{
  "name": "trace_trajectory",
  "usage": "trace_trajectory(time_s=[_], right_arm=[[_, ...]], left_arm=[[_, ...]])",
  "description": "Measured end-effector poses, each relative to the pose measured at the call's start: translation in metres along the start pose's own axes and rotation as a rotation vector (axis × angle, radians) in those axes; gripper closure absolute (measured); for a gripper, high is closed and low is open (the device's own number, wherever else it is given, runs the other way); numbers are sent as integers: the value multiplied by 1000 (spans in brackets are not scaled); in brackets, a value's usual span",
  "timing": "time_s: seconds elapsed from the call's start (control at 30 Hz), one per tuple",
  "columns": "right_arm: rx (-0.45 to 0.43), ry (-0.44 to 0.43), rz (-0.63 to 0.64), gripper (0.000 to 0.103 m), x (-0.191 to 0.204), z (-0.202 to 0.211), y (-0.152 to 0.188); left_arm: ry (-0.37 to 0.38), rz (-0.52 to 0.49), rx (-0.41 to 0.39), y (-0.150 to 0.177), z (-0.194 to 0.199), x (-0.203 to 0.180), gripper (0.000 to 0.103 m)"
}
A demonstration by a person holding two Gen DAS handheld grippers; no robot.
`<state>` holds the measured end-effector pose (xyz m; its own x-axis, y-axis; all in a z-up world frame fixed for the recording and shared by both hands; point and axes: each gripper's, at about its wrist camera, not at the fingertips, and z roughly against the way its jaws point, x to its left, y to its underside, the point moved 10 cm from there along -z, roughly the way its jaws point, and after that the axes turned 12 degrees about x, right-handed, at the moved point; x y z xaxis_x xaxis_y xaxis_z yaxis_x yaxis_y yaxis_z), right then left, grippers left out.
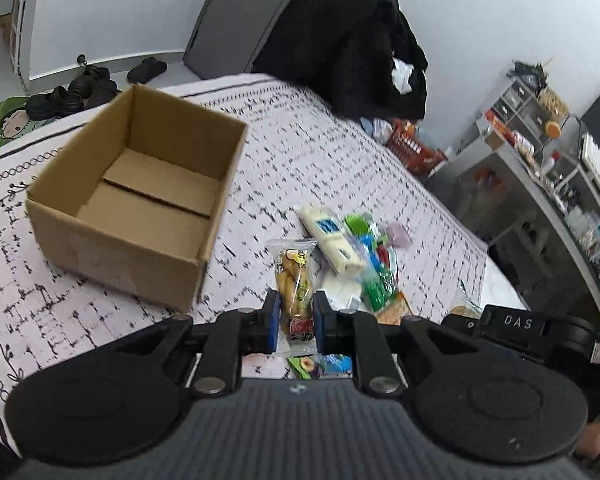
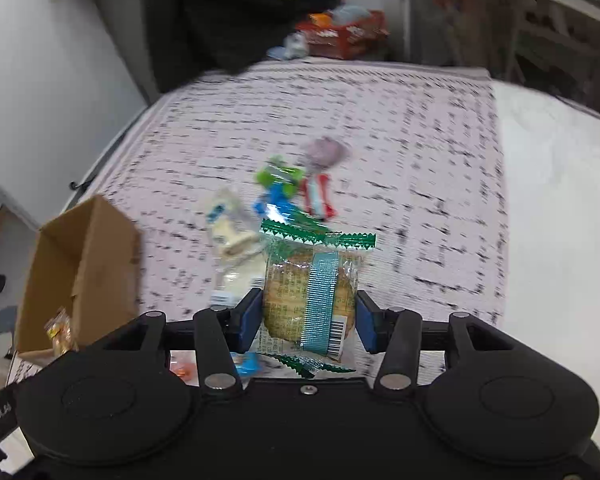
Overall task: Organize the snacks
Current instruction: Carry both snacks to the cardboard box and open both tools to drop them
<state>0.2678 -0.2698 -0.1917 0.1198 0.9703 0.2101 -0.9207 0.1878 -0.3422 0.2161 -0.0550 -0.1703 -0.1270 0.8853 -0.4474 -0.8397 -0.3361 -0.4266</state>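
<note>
**Two snacks in hand, box waiting empty**

In the left wrist view, my left gripper is clamped on a yellow snack packet, the blue pads pressing its two sides. I hold it by the near end, so the far end is free to go into the cardboard box first. The box stands open on the patterned bedspread, to the left and farther away, and its inside looks empty. The snack pile lies just right of my packet.

In the right wrist view, my right gripper grips a round cake in a clear wrapper across its width. The box is at the near left, so I judge both snacks must travel leftward.
</note>
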Motion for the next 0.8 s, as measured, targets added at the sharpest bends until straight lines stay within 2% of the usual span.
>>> trace_trajectory(time_s=[0.33, 0.8], right_arm=[[-57, -69, 95, 56, 61, 16, 2], [-72, -170, 201, 55, 142, 11, 5]], left_arm=[[35, 86, -78, -25, 27, 32, 87], [43, 202, -132, -54, 25, 72, 87]])
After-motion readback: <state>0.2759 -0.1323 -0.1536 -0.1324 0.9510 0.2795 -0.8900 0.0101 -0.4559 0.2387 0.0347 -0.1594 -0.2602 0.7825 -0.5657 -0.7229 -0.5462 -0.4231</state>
